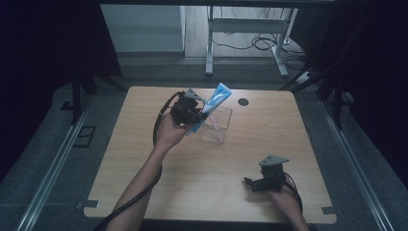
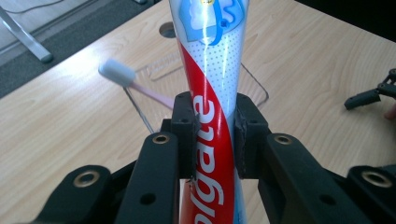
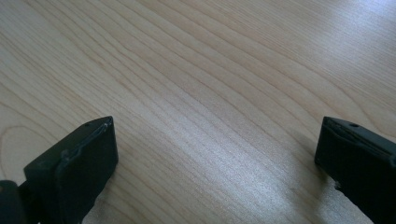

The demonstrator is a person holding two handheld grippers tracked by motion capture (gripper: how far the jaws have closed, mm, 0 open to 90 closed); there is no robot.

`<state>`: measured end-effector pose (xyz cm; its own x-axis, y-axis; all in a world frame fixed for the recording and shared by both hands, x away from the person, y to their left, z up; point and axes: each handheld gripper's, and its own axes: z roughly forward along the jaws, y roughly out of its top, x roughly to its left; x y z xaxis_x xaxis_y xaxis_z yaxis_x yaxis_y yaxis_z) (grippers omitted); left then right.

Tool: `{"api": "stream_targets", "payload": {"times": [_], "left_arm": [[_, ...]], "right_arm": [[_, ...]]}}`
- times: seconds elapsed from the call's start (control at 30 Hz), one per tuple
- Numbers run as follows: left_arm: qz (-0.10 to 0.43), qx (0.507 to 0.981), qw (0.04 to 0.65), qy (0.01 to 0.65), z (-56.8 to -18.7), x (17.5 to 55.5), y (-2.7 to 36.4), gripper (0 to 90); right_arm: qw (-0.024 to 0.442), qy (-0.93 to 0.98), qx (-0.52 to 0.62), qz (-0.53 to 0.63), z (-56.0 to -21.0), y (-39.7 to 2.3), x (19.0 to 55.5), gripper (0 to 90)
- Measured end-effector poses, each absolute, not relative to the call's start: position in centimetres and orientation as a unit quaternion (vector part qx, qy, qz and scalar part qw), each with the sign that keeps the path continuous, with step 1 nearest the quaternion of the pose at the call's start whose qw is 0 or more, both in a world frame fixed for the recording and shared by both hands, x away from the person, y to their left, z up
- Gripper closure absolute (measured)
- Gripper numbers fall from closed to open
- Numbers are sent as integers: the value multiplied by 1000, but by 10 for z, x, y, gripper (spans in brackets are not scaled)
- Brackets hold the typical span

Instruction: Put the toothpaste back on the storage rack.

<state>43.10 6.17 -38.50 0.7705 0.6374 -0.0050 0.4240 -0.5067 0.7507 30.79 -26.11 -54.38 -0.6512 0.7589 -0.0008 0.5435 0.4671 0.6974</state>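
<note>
My left gripper point(image 1: 196, 109) is shut on a Colgate toothpaste tube point(image 2: 212, 88), red, white and blue, which sticks up and away past the jaws. In the high view the toothpaste tube point(image 1: 215, 101) slants up to the right over a clear plastic box point(image 1: 216, 126) near the table's middle. A toothbrush point(image 2: 122, 75) with a white head and a pink handle leans in that box point(image 2: 254, 86). My right gripper point(image 1: 248, 183) rests low near the front right of the table, pointing left. Its jaws stand wide open over bare wood point(image 3: 215, 116).
The wooden table point(image 1: 144, 168) has a dark round hole point(image 1: 243, 101) near its far edge. Beyond the table stand metal desk legs point(image 1: 210, 43) and loose cables on the floor. The right gripper point(image 2: 371, 95) shows far off at the right edge of the left gripper view.
</note>
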Motion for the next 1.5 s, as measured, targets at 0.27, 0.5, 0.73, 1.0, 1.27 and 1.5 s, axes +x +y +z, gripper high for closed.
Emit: {"api": "stream_targets", "payload": {"times": [0.27,0.5,0.73,1.0,1.27,1.5], "left_arm": [[150,850,400,309,-383,446,54,737],[153,845,409,309,-386,458,44,737],[159,845,411,304,-391,469,28,736],[170,841,417,301,-397,481,17,736],[172,845,408,299,-412,484,12,734],[171,855,391,295,-424,485,5,732]], "right_arm": [[157,842,388,342,-544,-261,308,0],[158,842,388,341,-544,-261,308,0],[157,842,388,341,-544,-261,308,0],[158,842,387,342,-544,-261,308,0],[157,841,388,342,-544,-261,308,0],[157,841,388,342,-544,-261,308,0]]}}
